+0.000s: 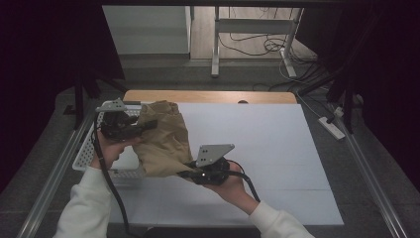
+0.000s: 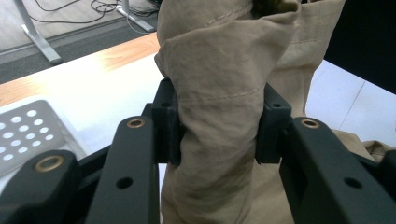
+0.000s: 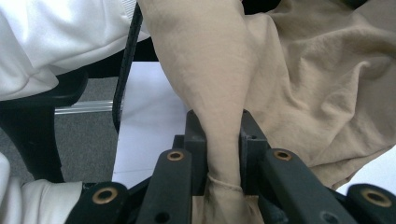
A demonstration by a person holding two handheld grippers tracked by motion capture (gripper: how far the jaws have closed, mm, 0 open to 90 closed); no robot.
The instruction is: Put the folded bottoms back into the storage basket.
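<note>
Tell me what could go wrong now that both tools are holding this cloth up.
1. The right tool pinches only a narrow fold of the cloth; a pull could slip it free.
2. The left tool grips a thick bunch, so layers may slide out.
3. The hanging cloth sits beside the basket and might snag on its rim.

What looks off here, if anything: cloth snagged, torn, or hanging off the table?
Nothing stands out. The tan cloth is bunched and creased, gripped by the left gripper and the right gripper, and shows no tear. It hangs between them above the white table, partly over the perforated tray at the left edge.
</note>
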